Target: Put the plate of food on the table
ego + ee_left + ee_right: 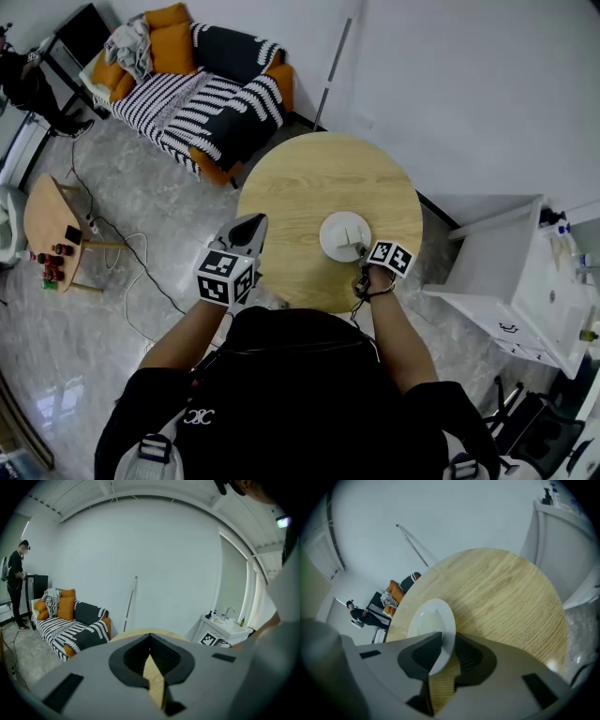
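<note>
A white plate (342, 234) with a pale piece of food on it rests on the round wooden table (309, 178), near its front right. My right gripper (362, 253) is at the plate's near rim. In the right gripper view the plate (429, 623) has its rim between the jaws, and the right gripper (446, 643) is shut on it, low over the table (501, 592). My left gripper (250, 225) hovers at the table's left front edge, shut and empty. In its own view the left gripper (150, 638) points across the table (140, 632) toward the wall.
A striped black, white and orange sofa (206, 94) stands beyond the table on the left. A small wooden side table (52, 220) with cables is on the floor at left. A white sink cabinet (525, 281) stands at right. A person (28, 80) stands far left.
</note>
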`<state>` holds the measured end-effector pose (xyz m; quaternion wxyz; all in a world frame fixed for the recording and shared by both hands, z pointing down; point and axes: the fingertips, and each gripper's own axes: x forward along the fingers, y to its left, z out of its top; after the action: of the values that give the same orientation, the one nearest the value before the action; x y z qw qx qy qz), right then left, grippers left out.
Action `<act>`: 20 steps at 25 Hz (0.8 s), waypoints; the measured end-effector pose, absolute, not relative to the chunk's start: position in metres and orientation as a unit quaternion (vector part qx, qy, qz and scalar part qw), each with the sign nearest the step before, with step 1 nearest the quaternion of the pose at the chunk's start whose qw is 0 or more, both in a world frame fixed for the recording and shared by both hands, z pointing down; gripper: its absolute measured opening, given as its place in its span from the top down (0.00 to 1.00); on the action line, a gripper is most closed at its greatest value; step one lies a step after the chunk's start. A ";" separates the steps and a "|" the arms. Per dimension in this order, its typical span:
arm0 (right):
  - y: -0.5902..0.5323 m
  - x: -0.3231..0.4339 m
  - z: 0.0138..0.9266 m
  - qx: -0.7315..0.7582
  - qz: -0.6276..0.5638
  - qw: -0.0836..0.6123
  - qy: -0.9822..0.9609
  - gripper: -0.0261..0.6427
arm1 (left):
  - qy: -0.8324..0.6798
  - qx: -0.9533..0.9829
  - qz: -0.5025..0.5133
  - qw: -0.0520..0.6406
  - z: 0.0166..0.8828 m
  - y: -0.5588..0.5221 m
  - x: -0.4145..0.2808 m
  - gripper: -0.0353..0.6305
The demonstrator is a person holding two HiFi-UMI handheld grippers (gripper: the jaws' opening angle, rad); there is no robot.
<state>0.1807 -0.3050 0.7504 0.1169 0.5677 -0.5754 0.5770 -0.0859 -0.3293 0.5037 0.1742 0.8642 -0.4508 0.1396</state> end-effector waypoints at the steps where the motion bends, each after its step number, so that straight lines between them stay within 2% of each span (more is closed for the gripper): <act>1: -0.305 0.181 0.751 0.576 0.567 0.139 -0.572 0.83 | -0.450 0.865 0.139 0.174 0.504 -0.330 -0.087 0.94; 4: -0.302 0.182 0.752 0.592 0.534 0.215 -0.563 0.82 | -0.447 0.866 0.139 0.176 0.505 -0.330 -0.088 0.94; 6: -0.301 0.182 0.751 0.600 0.522 0.238 -0.557 0.81 | -0.445 0.867 0.139 0.177 0.505 -0.331 -0.088 0.94; 14: -0.293 0.208 0.738 0.645 0.505 0.190 -0.542 0.82 | -0.430 0.875 0.136 0.178 0.506 -0.338 -0.084 0.94; 15: -0.292 0.212 0.734 0.650 0.501 0.182 -0.542 0.84 | -0.427 0.876 0.136 0.178 0.507 -0.338 -0.081 0.94; 16: -0.291 0.215 0.729 0.654 0.495 0.178 -0.544 0.94 | -0.423 0.878 0.137 0.178 0.508 -0.338 -0.078 0.94; 20: -0.291 0.214 0.704 0.662 0.461 0.149 -0.571 0.95 | -0.406 0.886 0.138 0.179 0.509 -0.339 -0.068 0.94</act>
<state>0.2145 -0.2914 0.7041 0.1490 0.6624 -0.5715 0.4609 -0.0682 -0.3390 0.5093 0.1786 0.8856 -0.4061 0.1378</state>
